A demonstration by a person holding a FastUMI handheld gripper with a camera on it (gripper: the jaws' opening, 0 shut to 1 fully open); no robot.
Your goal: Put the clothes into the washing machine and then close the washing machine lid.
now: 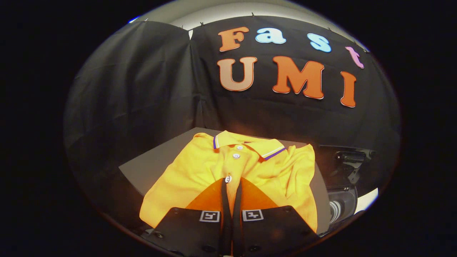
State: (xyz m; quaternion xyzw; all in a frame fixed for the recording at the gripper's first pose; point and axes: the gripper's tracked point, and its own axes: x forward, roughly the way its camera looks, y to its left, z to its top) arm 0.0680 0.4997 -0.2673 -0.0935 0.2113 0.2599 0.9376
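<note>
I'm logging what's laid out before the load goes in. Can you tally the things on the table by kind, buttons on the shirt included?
Yellow polo shirt: 1
White shirt buttons: 3
Grey table: 1
Gripper, fingers nearly together over the shirt's placket: 1
Total: 6

Gripper point(231, 184) low over desk's near edge, 2 fingers point(224, 200) nearly together, narrow gap between them, tips pointing forward.

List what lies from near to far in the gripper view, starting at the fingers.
Fingers, nearly closed with a thin strip of shirt between them → yellow polo shirt → its collar → far edge of the grey table → black cloth wall.
</note>
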